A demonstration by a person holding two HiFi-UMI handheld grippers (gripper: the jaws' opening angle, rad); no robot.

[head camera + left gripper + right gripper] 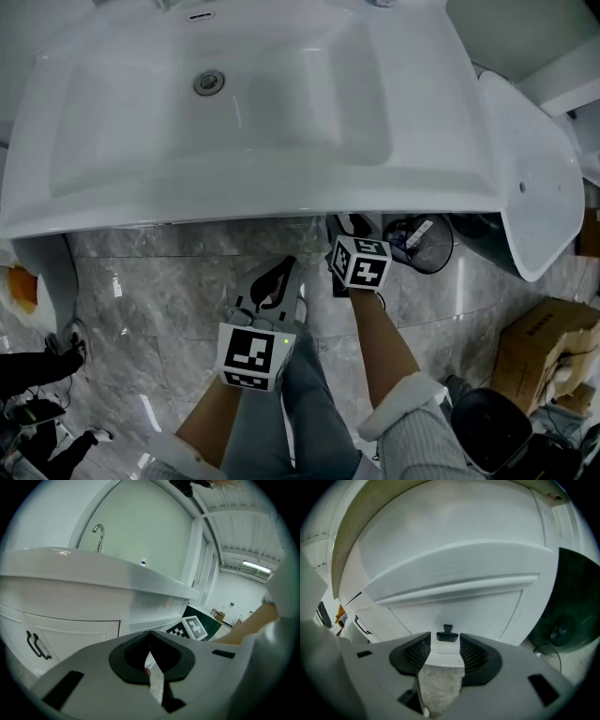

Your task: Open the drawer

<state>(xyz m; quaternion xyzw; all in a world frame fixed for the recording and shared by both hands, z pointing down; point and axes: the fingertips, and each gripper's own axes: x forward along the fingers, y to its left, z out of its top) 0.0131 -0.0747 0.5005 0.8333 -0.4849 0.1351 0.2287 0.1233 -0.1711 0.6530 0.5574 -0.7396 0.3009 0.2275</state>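
The drawer [454, 602] filled the middle of the right gripper view, its small black handle [447, 633] low at centre, ahead of my right gripper [445, 653], whose jaws stood spread and empty. Closing short or off-line, I judged, could miss that narrow pull and slip. My left gripper [151, 658] was pressed together, holding nothing.

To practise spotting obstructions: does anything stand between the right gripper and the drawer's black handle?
Nothing visible does. In the right gripper view the right gripper's jaws stand apart and the black handle shows in the gap ahead of them, on the white drawer front, with only bare panel around it.
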